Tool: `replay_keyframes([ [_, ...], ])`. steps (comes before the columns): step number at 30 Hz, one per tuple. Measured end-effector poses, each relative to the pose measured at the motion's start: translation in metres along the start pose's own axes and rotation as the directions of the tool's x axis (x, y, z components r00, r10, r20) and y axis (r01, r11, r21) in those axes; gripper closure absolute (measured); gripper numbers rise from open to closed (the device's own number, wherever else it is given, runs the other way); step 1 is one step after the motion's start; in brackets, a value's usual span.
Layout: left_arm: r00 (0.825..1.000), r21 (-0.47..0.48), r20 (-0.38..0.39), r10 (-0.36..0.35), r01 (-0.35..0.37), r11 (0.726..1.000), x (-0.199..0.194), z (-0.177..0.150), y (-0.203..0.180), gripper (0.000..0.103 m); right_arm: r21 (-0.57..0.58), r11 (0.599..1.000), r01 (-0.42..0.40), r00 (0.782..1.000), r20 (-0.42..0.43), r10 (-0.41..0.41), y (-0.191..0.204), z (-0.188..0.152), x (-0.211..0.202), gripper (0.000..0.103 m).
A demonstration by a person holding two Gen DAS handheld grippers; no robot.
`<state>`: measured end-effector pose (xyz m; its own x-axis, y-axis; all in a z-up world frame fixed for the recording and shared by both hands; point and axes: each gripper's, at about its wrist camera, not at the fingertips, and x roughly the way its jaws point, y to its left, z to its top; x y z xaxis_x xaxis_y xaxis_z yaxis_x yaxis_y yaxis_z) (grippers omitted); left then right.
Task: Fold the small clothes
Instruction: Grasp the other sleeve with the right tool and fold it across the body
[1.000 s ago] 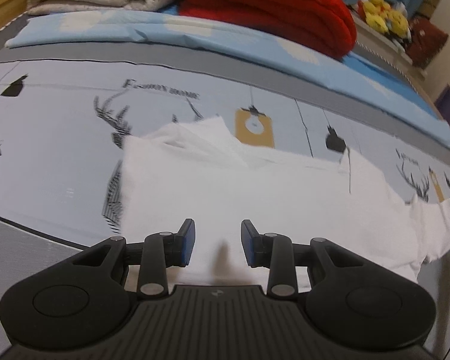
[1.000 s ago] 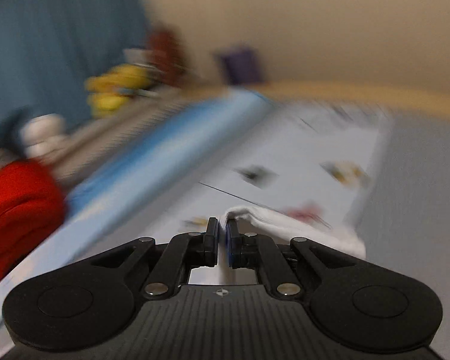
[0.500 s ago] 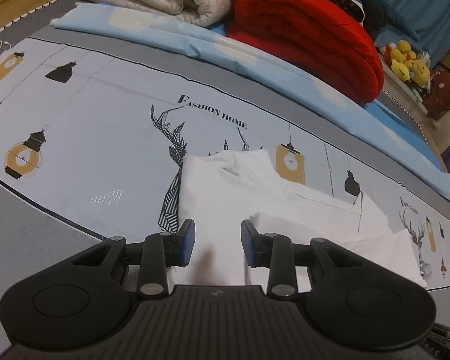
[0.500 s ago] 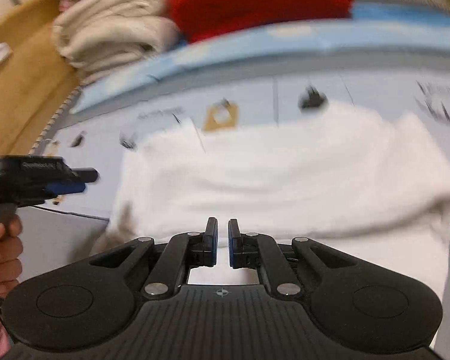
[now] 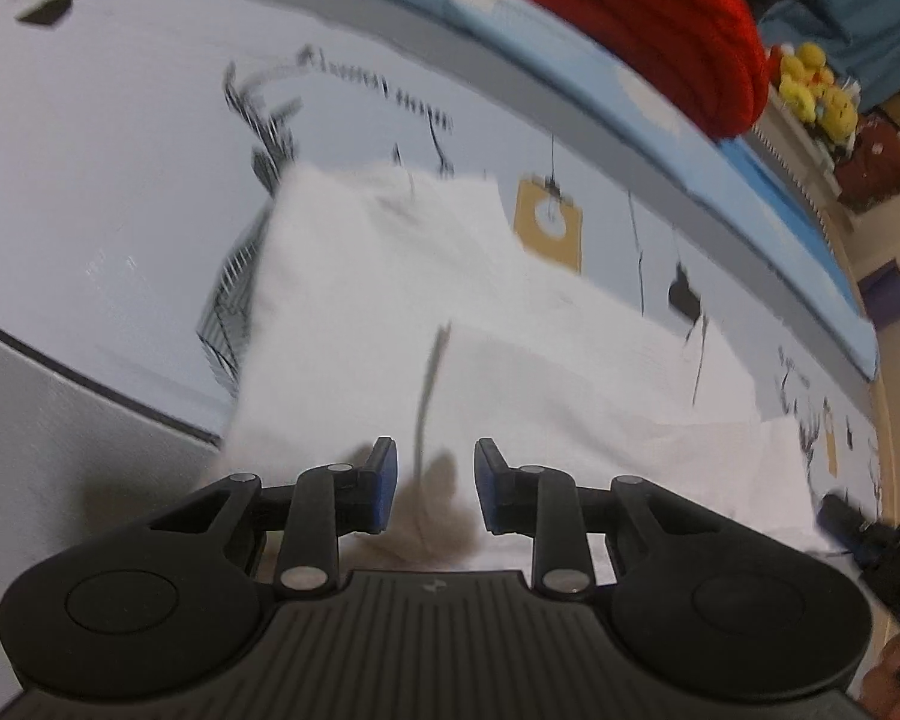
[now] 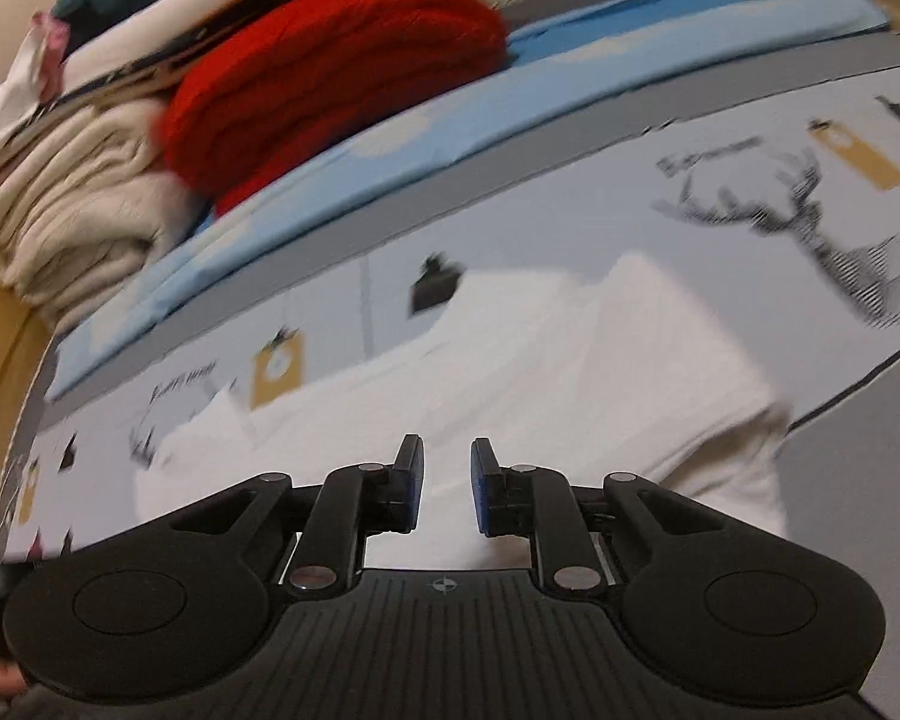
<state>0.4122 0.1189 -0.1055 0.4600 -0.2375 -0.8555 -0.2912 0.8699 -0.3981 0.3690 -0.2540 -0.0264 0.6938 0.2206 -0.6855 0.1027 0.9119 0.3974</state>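
A white garment [image 5: 450, 324] lies partly folded on the printed bedsheet [image 5: 120, 192], one layer laid over another with a fold edge running toward me. My left gripper [image 5: 435, 480] hovers open and empty over its near edge. The garment also shows in the right wrist view [image 6: 570, 360]. My right gripper [image 6: 447, 480] is open and empty just above its near edge. The right gripper's tip [image 5: 858, 534] shows at the right edge of the left wrist view.
A red blanket [image 6: 342, 72] and cream blankets [image 6: 72, 204] are stacked at the back of the bed on a blue sheet [image 6: 510, 120]. Yellow plush toys [image 5: 810, 90] sit on a ledge beyond. The wooden bed frame [image 6: 0, 360] runs along the left.
My right gripper has opened and let go of the white garment after carrying it across. My left gripper has moved closer over the garment, still open.
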Motion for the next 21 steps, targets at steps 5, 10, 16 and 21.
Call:
replay_keyframes([
  [5,0.998,0.082,-0.04,0.049,-0.045,0.996,0.017,-0.014,-0.014,0.077,0.101,0.994,0.027,0.997,0.076,-0.035,-0.03,0.02,-0.014,0.084],
  [10,0.995,0.162,0.045,0.084,-0.09,0.983,0.002,-0.015,-0.024,0.1,0.194,0.978,0.07,0.989,0.111,-0.093,-0.053,0.03,-0.018,0.084],
  [16,0.925,0.089,0.254,0.283,-0.314,0.945,-0.039,-0.004,-0.013,0.1,0.242,0.969,0.058,0.996,0.058,-0.074,-0.063,0.026,-0.011,0.084],
  [21,0.949,0.062,0.185,0.255,-0.27,0.961,-0.033,-0.003,0.002,0.1,0.259,0.96,0.109,0.991,-0.108,-0.083,-0.067,0.012,0.02,0.083],
])
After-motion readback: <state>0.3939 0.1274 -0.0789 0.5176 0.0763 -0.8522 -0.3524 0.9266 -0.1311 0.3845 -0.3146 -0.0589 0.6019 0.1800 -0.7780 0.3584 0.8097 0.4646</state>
